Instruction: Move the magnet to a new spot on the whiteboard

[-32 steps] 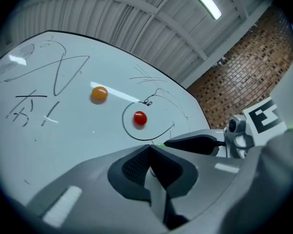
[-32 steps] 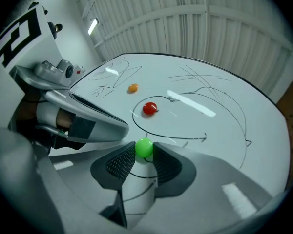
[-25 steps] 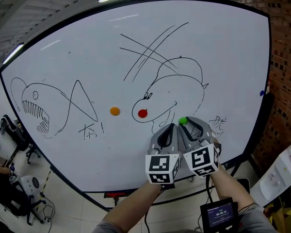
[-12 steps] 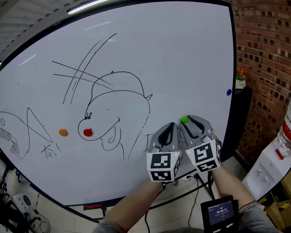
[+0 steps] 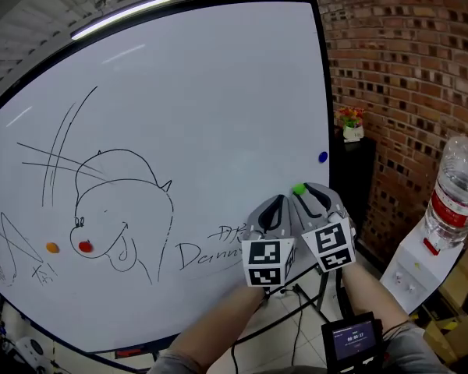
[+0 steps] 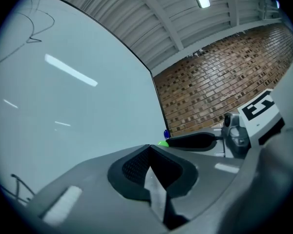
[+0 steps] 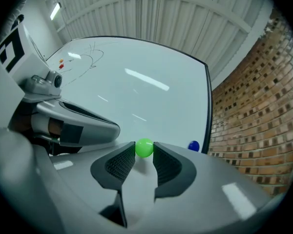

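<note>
A small round green magnet [image 7: 144,147] sits pinched between the tips of my right gripper [image 7: 144,150], which is shut on it. In the head view the green magnet [image 5: 299,188] shows at the tip of the right gripper [image 5: 303,192], held in front of the whiteboard [image 5: 187,84] near its lower right part. My left gripper [image 5: 277,202] rides right beside it, jaws shut with nothing in them [image 6: 149,147]. The green magnet [image 6: 163,143] peeks past the right gripper's finger in the left gripper view.
A blue magnet [image 5: 322,157] sits by the board's right edge, a red magnet [image 5: 85,246] and an orange one [image 5: 53,248] at the lower left among marker drawings. A brick wall [image 5: 405,68], a water bottle on a dispenser [image 5: 452,197] and a small plant [image 5: 351,123] stand to the right.
Both grippers, with the green magnet in the right one, have travelled rightward along the board; the drawings and the red and orange magnets have slid to the left, and the board's right edge is now close.
</note>
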### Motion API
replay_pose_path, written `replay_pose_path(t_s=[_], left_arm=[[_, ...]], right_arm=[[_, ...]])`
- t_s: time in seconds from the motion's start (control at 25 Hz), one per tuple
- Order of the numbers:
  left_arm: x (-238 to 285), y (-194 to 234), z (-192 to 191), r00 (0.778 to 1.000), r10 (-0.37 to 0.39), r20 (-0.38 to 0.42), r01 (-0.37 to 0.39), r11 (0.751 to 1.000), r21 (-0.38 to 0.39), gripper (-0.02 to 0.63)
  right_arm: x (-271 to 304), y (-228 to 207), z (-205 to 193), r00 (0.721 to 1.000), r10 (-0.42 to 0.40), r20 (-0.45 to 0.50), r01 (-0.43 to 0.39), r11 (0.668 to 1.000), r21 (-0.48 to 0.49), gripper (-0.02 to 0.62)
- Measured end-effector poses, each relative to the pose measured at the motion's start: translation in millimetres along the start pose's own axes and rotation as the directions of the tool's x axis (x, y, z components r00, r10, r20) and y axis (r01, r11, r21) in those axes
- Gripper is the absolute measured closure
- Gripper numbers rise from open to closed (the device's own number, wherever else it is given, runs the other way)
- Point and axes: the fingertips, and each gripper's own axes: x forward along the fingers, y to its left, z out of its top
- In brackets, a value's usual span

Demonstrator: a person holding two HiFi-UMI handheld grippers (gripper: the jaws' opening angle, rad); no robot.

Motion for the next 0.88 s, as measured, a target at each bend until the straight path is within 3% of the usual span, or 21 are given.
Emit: replay_pose_path(t_s=[0.4,0.88], left_arm=[[64,-43,-14,0.998,-0.069,-0.008,0.069,0.997,-0.020,0.606],[83,-56,-25,0.995,-0.100,-0.017,0.099,0.995,-0.018,0.606]], right_arm=[[8,-70,-46,0.999,-0.033,-0.040,0.036,0.997,0.066,0.472],[20,-85,-67,0.999,0.053,-0.008,-0.051,0.981,0.188,0.471]])
